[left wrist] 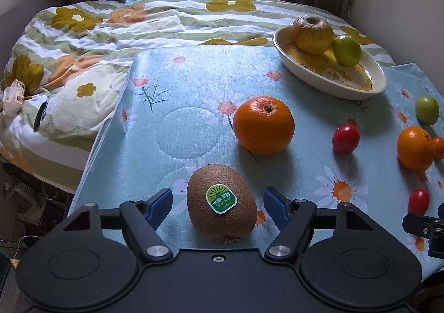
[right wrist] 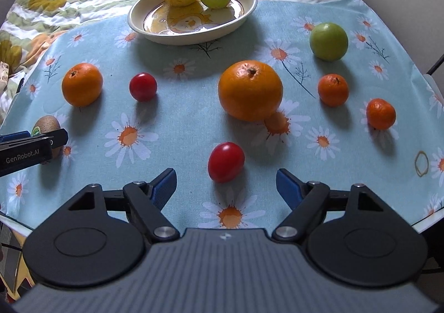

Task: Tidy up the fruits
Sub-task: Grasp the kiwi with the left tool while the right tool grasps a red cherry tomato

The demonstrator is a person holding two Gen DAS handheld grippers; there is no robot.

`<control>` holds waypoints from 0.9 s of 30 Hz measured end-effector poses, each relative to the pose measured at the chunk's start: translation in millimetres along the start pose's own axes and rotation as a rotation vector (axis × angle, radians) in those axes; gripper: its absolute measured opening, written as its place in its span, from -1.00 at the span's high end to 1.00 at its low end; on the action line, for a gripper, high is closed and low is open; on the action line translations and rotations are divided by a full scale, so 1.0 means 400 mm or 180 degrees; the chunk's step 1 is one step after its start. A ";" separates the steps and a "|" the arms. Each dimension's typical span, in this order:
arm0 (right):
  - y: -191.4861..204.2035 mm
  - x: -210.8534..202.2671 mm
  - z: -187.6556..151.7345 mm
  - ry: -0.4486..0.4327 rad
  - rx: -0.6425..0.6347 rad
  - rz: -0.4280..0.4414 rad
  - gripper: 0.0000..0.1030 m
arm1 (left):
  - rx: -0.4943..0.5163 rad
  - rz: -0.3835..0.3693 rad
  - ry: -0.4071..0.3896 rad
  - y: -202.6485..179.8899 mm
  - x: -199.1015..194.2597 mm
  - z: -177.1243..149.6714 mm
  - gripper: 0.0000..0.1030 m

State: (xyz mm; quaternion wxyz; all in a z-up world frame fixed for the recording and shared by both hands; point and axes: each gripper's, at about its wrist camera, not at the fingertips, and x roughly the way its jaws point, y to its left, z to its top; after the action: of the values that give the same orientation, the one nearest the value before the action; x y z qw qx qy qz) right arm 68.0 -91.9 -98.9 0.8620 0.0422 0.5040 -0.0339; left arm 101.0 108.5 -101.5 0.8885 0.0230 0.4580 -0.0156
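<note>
A brown kiwi [left wrist: 221, 203] with a green sticker lies on the daisy tablecloth between the open blue fingers of my left gripper [left wrist: 217, 197], which do not touch it. An orange [left wrist: 263, 125] sits just beyond. A cream oval dish [left wrist: 358, 88] at the back right holds a wrinkled yellow apple [left wrist: 312, 30] and a green fruit [left wrist: 347, 50]. My right gripper [right wrist: 226, 181] is open, with a red tomato [right wrist: 226, 161] just ahead of its fingertips. A big orange [right wrist: 249, 90] lies beyond it. The dish [right wrist: 191, 35] is at the back centre.
Loose on the cloth: a second tomato [right wrist: 143, 86], an orange [right wrist: 82, 84], two small mandarins [right wrist: 333, 90] [right wrist: 380, 113], a green fruit [right wrist: 328, 41]. A flowered quilt [left wrist: 69, 63] lies left and behind. The table edge drops off at the left [left wrist: 91, 163].
</note>
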 end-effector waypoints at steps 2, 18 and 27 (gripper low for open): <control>0.002 0.005 -0.001 0.0014 0.0017 -0.0004 -0.64 | -0.0023 -0.0035 0.0048 0.006 0.009 0.000 -0.41; 0.010 0.027 0.001 0.0039 0.0014 -0.0020 -0.31 | -0.0137 -0.0151 0.0089 0.017 0.004 -0.005 -0.05; 0.006 0.036 0.020 -0.0003 -0.0062 -0.0028 0.05 | -0.0163 -0.0122 0.0100 0.012 -0.007 -0.019 -0.05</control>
State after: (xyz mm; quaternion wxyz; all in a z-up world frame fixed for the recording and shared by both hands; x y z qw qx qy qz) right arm 82.2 -90.7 -107.5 0.8624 0.0315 0.5041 -0.0328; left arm 93.5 113.7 -103.5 0.8811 -0.0083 0.4725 -0.0206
